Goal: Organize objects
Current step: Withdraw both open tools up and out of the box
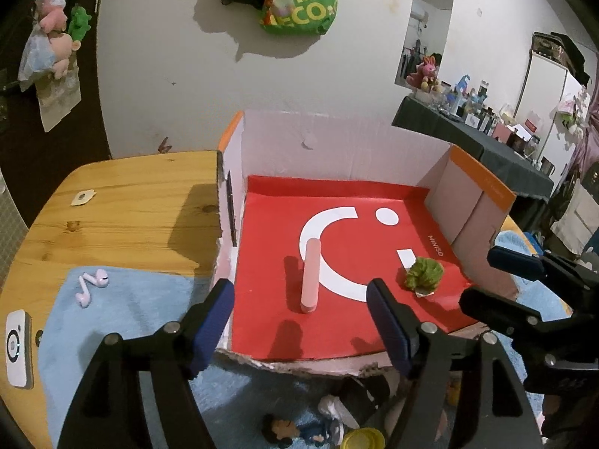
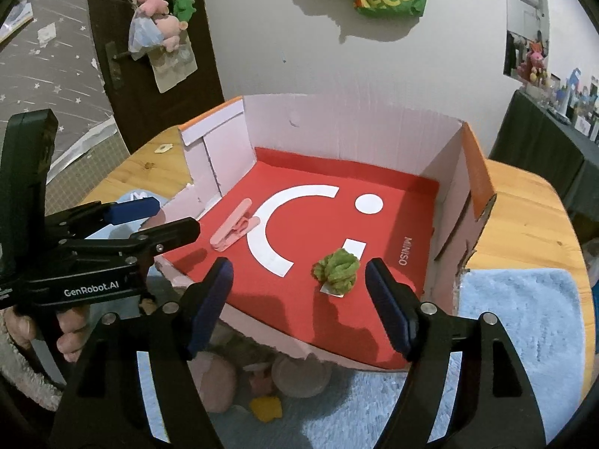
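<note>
I see left gripper (image 1: 299, 314) jaws apart, empty | right gripper (image 2: 299, 299) jaws apart, empty | pink clip (image 1: 310, 275) and green scrunchie (image 2: 337, 270) lie apart on red floor of open box (image 2: 441, 172) | box on counter (image 1: 131, 202)

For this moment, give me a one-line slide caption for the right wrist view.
Open right tongs hover before the cardboard box, where a green fuzzy ball and pink clip lie.
</note>
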Tool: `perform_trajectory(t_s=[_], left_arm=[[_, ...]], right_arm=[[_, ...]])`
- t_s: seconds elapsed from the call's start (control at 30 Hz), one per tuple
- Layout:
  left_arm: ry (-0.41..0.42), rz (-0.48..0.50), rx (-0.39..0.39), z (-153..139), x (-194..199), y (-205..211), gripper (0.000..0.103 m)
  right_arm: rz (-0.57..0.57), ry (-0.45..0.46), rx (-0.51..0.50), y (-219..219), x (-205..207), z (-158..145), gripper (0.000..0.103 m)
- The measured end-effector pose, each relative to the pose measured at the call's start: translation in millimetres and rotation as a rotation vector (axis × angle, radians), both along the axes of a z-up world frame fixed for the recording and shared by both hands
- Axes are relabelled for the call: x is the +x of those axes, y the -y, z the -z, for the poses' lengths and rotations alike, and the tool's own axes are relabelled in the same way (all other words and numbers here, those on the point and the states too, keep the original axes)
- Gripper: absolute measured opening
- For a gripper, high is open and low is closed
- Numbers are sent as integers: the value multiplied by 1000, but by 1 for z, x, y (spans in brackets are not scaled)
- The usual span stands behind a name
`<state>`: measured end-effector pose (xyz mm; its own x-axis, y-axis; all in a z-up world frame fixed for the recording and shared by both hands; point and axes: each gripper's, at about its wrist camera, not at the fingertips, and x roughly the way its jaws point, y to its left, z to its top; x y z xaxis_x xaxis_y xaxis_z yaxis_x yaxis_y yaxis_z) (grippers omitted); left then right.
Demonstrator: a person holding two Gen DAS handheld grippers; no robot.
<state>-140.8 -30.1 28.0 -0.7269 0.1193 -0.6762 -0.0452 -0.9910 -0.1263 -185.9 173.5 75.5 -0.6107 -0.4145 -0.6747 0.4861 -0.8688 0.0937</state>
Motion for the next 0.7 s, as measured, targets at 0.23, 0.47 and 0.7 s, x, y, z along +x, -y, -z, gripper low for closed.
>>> perform_trajectory(t_s=[0.23, 0.47, 0.7], left_arm=[[-18, 8, -35, -5, 15, -5, 87], [-52, 23, -81, -13, 31, -14, 93], [-52, 17, -75, -14, 39, -14, 93]], right_arm=[[2, -15, -12, -2, 12, -5, 79], [-1, -40, -14, -4, 27, -11, 87], [1, -53, -14, -7, 37, -13, 88]])
